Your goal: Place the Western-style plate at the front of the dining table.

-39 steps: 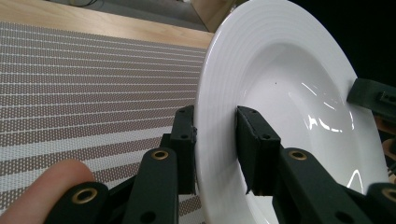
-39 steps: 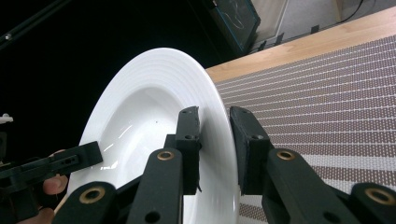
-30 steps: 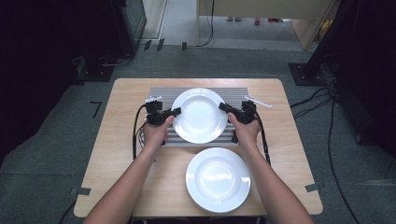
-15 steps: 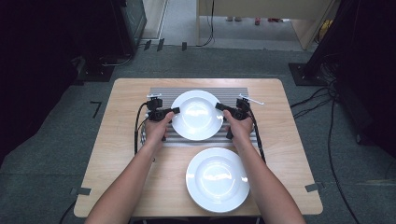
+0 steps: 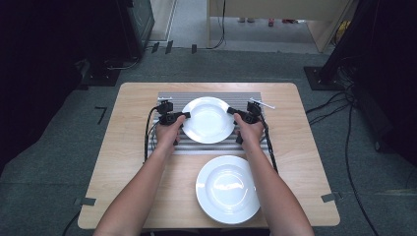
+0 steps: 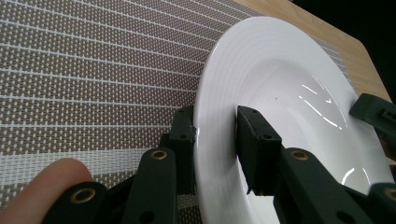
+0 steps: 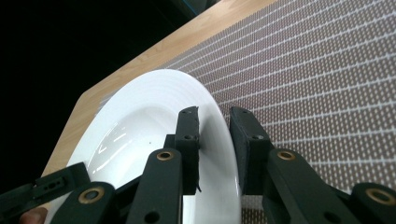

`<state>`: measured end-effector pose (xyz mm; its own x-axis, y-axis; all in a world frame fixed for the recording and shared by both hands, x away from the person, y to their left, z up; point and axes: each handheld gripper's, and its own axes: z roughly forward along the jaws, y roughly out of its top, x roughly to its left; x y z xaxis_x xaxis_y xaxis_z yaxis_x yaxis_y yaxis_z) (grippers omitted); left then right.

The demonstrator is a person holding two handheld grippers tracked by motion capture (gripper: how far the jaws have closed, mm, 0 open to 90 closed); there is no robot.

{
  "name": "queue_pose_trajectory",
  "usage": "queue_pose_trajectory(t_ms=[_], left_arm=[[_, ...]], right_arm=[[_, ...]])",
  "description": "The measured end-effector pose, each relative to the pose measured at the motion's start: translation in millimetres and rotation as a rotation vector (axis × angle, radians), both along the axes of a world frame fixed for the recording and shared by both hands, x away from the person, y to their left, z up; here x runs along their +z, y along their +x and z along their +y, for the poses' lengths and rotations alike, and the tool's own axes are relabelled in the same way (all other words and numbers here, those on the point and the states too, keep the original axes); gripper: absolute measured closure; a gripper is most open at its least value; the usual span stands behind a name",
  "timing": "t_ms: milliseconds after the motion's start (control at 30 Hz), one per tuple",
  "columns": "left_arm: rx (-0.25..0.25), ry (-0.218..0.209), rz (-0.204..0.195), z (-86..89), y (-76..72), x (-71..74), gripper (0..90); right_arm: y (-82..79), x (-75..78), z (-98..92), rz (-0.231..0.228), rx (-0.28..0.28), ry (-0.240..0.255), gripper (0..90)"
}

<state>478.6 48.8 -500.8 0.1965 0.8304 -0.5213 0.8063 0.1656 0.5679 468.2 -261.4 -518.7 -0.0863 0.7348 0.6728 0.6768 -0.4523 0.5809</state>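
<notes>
Placemat (image 5: 196, 146): both grippers clamp plate (image 5: 209, 119).

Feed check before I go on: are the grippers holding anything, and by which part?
Both hold the white plate by its rim: left gripper on one edge, right gripper on the opposite edge.

In the left gripper view, the round white ceramic plate (image 6: 289, 84) is cut off by the lower edge. Part of the striped woven placemat (image 5: 169, 97) is hidden beneath it. The small metal item (image 5: 261, 103) is too small to be identified.
</notes>
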Motion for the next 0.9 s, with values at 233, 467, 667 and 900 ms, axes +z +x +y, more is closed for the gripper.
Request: queue_pose_trajectory(t_ms=[233,467,667,900], left_arm=[[0.001,0.018,0.006,-2.9,2.0,-1.4,68.9],[-0.012,0.058,-0.027,-6.7,-0.1,-2.3,64.7],[-0.032,0.104,-0.044,-9.1,-4.3,-1.9,49.4],[-0.013,0.126,-0.071,-1.5,-9.6,4.7,43.6]], right_arm=[[5.3,0.4,1.7,-0.024,-0.01,-0.053,73.9],[6.5,-1.5,2.3,-0.055,0.004,-0.082,73.6],[3.3,4.4,5.8,-0.092,0.013,-0.14,64.5],[-2.4,14.4,5.8,-0.115,0.029,-0.214,60.8]])
